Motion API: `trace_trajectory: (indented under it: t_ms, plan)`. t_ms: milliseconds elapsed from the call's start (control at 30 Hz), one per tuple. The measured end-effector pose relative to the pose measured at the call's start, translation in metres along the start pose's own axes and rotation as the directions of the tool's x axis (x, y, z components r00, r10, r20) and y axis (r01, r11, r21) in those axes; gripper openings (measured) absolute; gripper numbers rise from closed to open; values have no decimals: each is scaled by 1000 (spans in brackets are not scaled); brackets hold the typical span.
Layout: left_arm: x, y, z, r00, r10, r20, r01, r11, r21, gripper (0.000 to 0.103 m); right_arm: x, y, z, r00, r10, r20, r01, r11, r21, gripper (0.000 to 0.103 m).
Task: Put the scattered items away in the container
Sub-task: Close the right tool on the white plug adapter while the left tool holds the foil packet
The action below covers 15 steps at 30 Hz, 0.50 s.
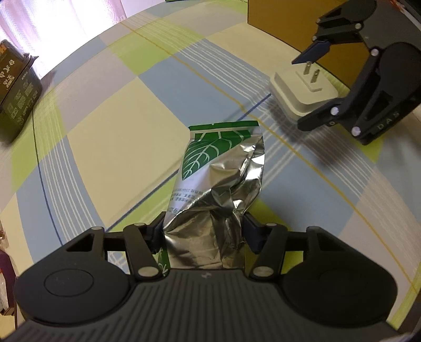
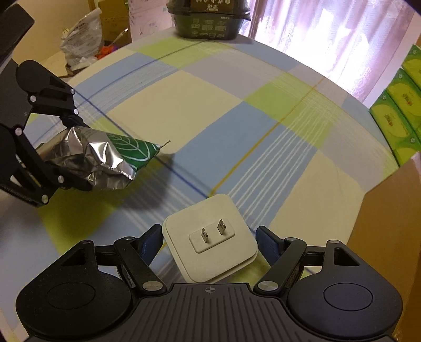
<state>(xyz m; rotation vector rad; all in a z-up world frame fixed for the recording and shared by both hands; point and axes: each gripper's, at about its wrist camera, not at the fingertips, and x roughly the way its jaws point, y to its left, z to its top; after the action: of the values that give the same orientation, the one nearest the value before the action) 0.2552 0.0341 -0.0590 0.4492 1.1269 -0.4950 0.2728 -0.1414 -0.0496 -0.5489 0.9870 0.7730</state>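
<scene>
Left tool [image 1: 204, 231]: its two fingers are pressed onto the crumpled lower end of a silver foil pouch [image 1: 218, 179] with a green leaf print; the pouch sticks out forward between them, its green-edged top pointing away from the camera.
Foil pouch, seen from the right wrist: held off the bench at the left of that view, leaf end toward the middle, with a blurred shadow on the cloth beneath it.
Right tool [image 2: 209, 242]: fingers set against the two sides of a white plug adapter [image 2: 210, 242], gripping it; the adapter's two metal prongs face up and toward the camera.
Plug adapter, seen from the left wrist: clamped in the right tool at the upper right, just in front of the cardboard box [image 1: 284, 29].
Bench [image 2: 263, 131]: covered with a checked cloth in blue, cream, green and grey.
Cardboard box, right wrist view: brown wall at the right edge, close beside the right tool.
Dark green container [image 2: 209, 23]: printed packaging, at the far edge of the bench, well apart from both tools.
Green cartons [image 2: 400, 105]: stacked at the far right, beyond the bench.
</scene>
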Motion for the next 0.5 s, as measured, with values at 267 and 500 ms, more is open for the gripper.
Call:
trace_trajectory:
  t_ms: [267,500]
  plan:
    - [-34,-9,4,1000,26,9,-26,1000,7,54,-34,3,-11,1000,-11,27,11,1000,12,79]
    - [-61,-25,17,999,50,20,-50,998,29,54,-67,3,-13,998,-31,62,29,999,22,79]
